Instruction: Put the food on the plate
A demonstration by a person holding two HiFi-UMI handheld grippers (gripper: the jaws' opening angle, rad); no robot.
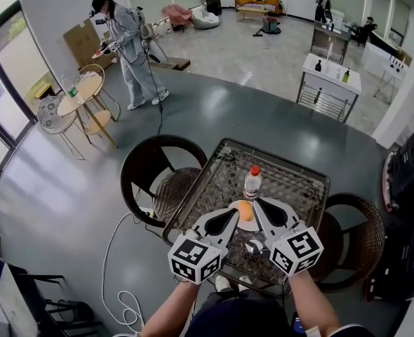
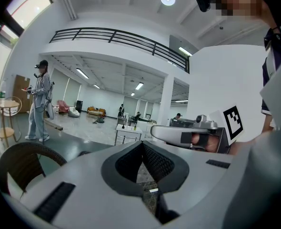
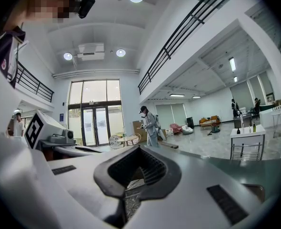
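In the head view a round orange food item [image 1: 245, 210] lies on what looks like a small white plate [image 1: 248, 225] on the wicker-framed glass table [image 1: 298, 181]. My left gripper [image 1: 234, 213] and right gripper [image 1: 257, 202] hover over the table's near side, their tips on either side of the food. Both are shut with nothing between the jaws. In the left gripper view the left gripper [image 2: 143, 144] points level across the room, with the right gripper [image 2: 188, 135] beside it. The right gripper [image 3: 139, 149] shows closed jaws in its own view.
A white bottle with a red cap [image 1: 252, 182] stands just behind the food. A small shiny object [image 1: 255, 246] lies near the table's front. Dark wicker chairs stand at the left [image 1: 154, 167] and right [image 1: 361, 237]. A white cable [image 1: 116, 286] trails on the floor; a person [image 1: 126, 44] stands far off.
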